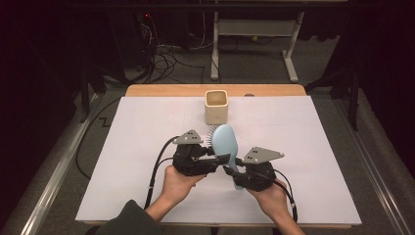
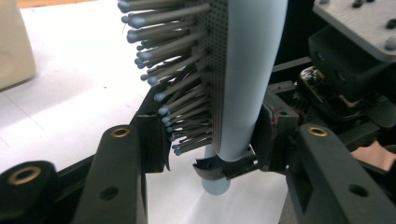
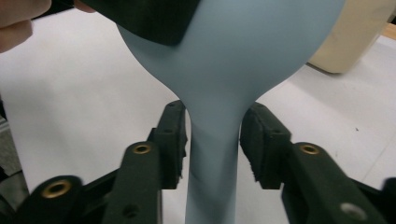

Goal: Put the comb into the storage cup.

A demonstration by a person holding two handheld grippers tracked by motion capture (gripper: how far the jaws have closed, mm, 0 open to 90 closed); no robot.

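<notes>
The brush [image 1: 226, 144], a light blue plastic paddle with bristles, is being held above the table [image 1: 147, 147], just in front of the cup [image 1: 216, 106]. It is being clamped by the left gripper [image 1: 218, 159] low on the head: in the left gripper view, one pad is being pressed into the bristles [image 2: 177, 88] and the other against the smooth back [image 2: 250, 79]. The handle [image 3: 212, 158] is being straddled by the right gripper [image 1: 235, 172], but in the right gripper view a gap is being left on both sides, so the jaws are standing partly open and nothing is being gripped there.

The brush is being judged light and stiff, with a smooth, likely slippery shell. The bristles are springy, so a hold across them is being considered soft and liable to creep or twist. The handle's neck, where it is narrowing below the head, is being judged the surest place to take hold.

Open room is being offered to both sides and toward the person, where the white sheet is lying bare. The cup is standing close behind the head, so any forward swing is being judged risky. The table's edges are lying well apart from the grippers.
</notes>
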